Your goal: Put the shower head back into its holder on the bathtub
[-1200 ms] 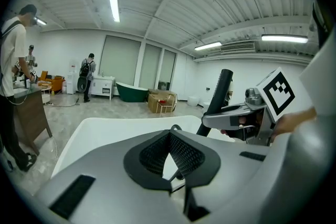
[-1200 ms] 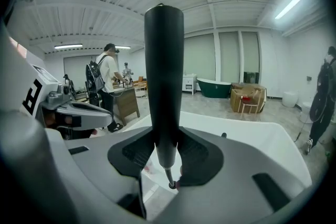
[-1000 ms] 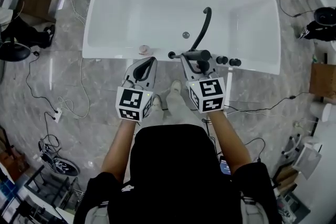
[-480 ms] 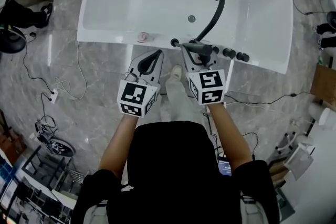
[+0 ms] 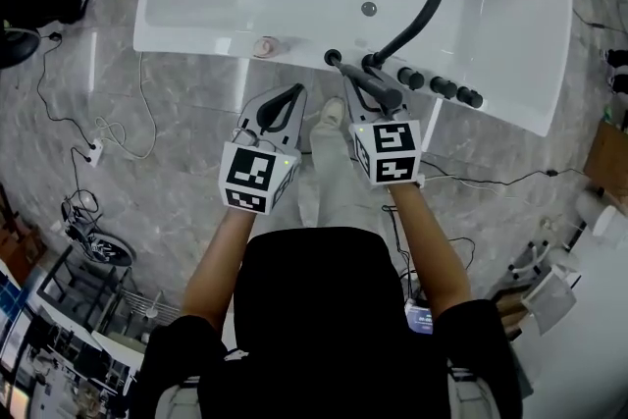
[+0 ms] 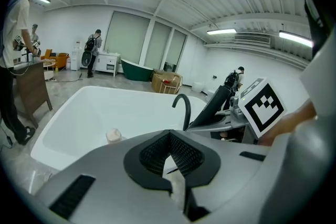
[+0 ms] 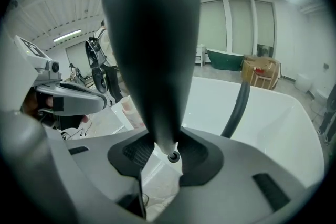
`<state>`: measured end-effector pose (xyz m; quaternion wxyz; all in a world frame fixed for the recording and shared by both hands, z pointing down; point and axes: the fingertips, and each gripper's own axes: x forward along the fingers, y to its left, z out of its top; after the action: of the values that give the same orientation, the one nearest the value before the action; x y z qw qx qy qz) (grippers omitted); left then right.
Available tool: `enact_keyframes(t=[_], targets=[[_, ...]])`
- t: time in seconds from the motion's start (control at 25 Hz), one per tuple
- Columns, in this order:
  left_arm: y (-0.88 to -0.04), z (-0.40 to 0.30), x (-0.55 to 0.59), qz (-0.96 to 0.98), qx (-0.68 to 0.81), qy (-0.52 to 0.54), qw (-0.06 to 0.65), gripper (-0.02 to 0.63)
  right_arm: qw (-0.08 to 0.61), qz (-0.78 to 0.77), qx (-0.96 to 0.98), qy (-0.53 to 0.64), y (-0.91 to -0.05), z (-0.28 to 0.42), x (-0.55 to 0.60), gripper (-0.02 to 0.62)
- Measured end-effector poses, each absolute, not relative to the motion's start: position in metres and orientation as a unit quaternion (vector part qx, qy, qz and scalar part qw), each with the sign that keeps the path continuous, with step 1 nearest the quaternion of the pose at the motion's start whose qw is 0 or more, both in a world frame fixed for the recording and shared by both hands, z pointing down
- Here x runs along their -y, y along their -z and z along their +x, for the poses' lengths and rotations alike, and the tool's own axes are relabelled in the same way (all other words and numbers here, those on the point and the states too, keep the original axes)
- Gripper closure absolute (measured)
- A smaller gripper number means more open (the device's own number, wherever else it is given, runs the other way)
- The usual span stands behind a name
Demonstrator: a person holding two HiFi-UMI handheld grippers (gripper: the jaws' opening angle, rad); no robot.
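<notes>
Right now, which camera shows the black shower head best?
The head view: the shower head shows whole, held in the right gripper over the bathtub rim. The right gripper view shows only a close dark shaft; the left gripper view a slanted part.

Black short-sleeved top, pale trousers, and two grey tools with marker cubes.

The top (image 5: 324, 309) is plain black, with sleeves (image 5: 478, 324) that end above the elbows. The trousers (image 5: 329, 177) are pale beige, and a white shoe (image 5: 334, 111) shows at their far end. The left tool (image 5: 291, 95) and the right tool (image 5: 365, 101) have smooth light-grey shells that taper toward the far end. Each is lined with black pads (image 6: 184, 152) of fine ribbed mesh and has a narrow black slot (image 6: 73, 198) on each flank. At the near end of each tool sits a white cube, the left cube (image 5: 257, 178) and the right cube (image 5: 390, 152), printed with black square markers.
</notes>
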<state>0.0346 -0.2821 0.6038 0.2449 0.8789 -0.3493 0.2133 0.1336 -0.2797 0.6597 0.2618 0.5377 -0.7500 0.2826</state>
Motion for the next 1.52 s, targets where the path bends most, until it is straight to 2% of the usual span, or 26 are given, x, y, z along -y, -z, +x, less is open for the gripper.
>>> enact_keyframes(t=[0.24, 0.48, 0.76, 1.52], targets=[[-0.641, 0.028, 0.278, 0.868, 0.363, -0.235, 0.243, 0.592, 0.283, 0.529, 0.746, -0.291, -0.702, 0.139, 0.283, 0.454], [-0.654, 0.026, 0.277, 0.859, 0.369, -0.216, 0.280, 0.592, 0.300, 0.513, 0.749, -0.293, -0.733, 0.131, 0.285, 0.453], [-0.676, 0.025, 0.269, 0.853, 0.377, -0.216, 0.287, 0.592, 0.318, 0.500, 0.752, -0.288, -0.764, 0.124, 0.290, 0.453], [-0.696, 0.005, 0.272, 0.850, 0.407, -0.194, 0.272, 0.592, 0.357, 0.483, 0.751, -0.274, -0.811, 0.112, 0.304, 0.453]])
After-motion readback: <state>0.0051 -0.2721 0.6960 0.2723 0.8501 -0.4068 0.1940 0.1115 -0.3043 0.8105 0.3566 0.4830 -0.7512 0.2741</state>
